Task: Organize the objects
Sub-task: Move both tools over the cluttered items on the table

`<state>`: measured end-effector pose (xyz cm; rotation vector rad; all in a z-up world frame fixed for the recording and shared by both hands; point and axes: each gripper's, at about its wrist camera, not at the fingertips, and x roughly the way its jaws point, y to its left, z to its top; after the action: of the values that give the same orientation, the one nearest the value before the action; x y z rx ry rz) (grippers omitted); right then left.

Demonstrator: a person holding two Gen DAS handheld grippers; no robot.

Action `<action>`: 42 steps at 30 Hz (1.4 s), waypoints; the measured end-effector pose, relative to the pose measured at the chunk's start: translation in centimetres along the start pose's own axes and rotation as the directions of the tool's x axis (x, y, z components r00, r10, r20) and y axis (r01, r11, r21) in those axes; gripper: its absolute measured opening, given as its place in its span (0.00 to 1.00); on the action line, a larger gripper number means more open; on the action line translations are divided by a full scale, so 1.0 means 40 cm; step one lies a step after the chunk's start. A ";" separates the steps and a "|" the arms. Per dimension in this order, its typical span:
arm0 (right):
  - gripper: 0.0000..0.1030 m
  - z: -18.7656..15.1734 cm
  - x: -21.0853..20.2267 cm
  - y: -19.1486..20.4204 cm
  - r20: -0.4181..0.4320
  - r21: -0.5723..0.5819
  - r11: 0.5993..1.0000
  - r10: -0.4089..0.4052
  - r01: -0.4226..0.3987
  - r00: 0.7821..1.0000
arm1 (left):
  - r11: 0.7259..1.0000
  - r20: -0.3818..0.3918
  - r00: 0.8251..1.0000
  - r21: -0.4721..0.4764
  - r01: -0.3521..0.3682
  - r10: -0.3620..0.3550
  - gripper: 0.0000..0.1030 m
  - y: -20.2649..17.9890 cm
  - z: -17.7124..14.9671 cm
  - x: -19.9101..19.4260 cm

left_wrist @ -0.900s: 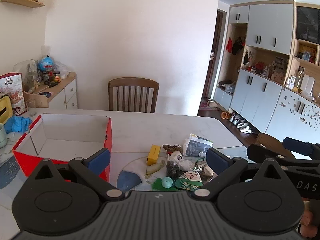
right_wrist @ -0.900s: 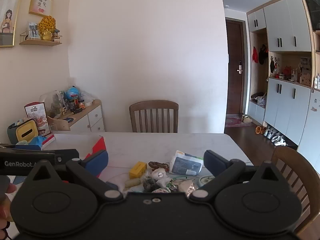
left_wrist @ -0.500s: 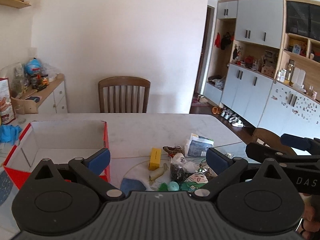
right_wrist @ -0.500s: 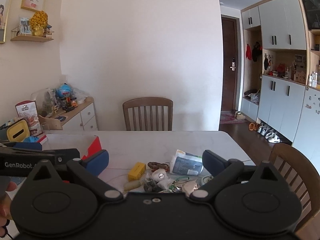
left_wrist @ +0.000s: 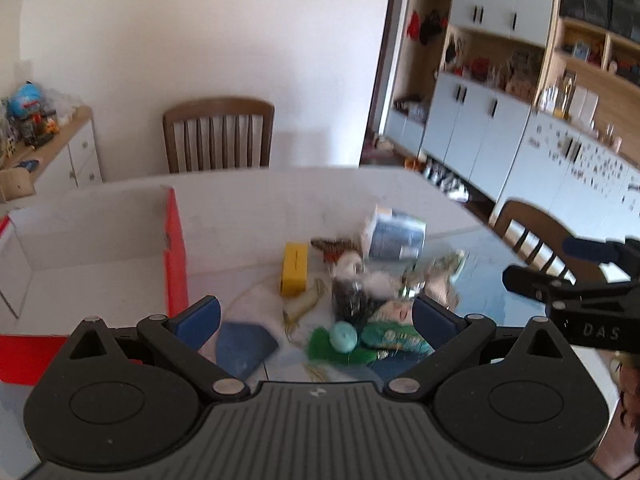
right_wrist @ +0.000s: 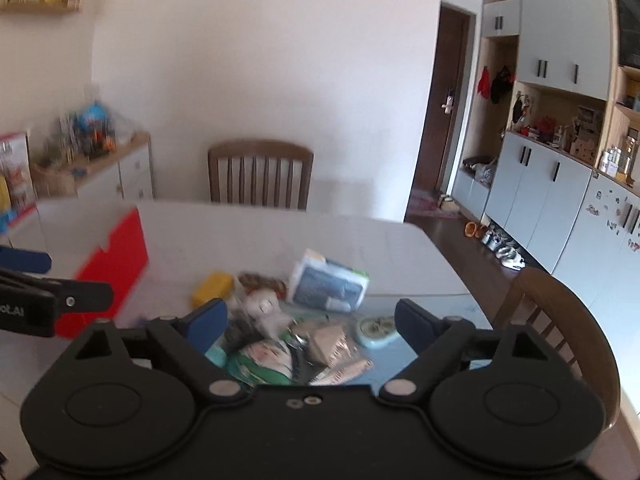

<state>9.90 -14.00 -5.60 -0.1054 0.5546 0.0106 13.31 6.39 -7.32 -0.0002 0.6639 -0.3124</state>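
Observation:
A pile of small objects lies on the white table point(left_wrist: 248, 200): a yellow box point(left_wrist: 295, 268), a white and blue packet point(left_wrist: 394, 234), a teal ball point(left_wrist: 343, 336), a green snack bag point(left_wrist: 394, 334), a dark bag point(left_wrist: 350, 300). The pile also shows in the right wrist view: yellow box point(right_wrist: 212, 286), packet point(right_wrist: 330, 286), green snack bag point(right_wrist: 262, 362). An open red box point(left_wrist: 178, 256) with white inside stands left of the pile. My left gripper point(left_wrist: 316, 318) is open and empty above the pile's near side. My right gripper point(right_wrist: 312, 320) is open and empty above the pile.
A wooden chair point(left_wrist: 218, 136) stands at the table's far side, another chair point(right_wrist: 560, 320) at the right. A cluttered sideboard point(right_wrist: 92, 168) is at the left wall. White cabinets point(right_wrist: 560, 184) line the right wall.
Both grippers have moved forward and down toward the pile, which now looks closer and larger. Both stay open and empty. The views are blurred by motion.

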 end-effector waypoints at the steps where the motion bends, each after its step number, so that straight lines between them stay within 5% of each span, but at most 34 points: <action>1: 0.83 -0.008 0.023 -0.008 -0.017 -0.008 1.000 0.007 -0.007 1.000 | 1.000 -0.024 1.000 0.010 -0.008 0.009 1.00 -0.008 -0.006 0.026; 8: 0.77 -0.046 0.153 -0.079 -0.110 -0.052 0.998 0.042 -0.047 0.993 | 0.997 -0.154 0.986 0.057 -0.060 0.068 0.99 -0.041 -0.045 0.189; 19: 0.67 -0.064 0.321 -0.138 -0.205 -0.064 0.986 0.139 -0.155 0.969 | 0.990 -0.221 0.966 0.065 -0.124 0.136 0.96 -0.055 -0.061 0.343; 25: 0.58 -0.067 0.371 -0.133 -0.241 -0.083 0.972 0.193 -0.218 0.951 | 0.989 -0.270 0.953 0.078 -0.122 0.139 0.78 -0.064 -0.076 0.388; 34: 0.51 -0.068 0.396 -0.137 -0.265 -0.058 0.960 0.250 -0.274 0.931 | 0.990 -0.263 0.959 0.112 -0.082 0.109 0.63 -0.091 -0.076 0.410; 42: 0.49 -0.071 0.397 -0.141 -0.261 -0.078 0.955 0.259 -0.288 0.930 | 0.990 -0.267 0.960 0.126 -0.057 0.089 0.40 -0.101 -0.080 0.425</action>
<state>22.16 -20.18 -15.80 -0.1417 0.8173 0.3064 22.84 -1.97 -19.73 0.1821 0.9155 -0.2816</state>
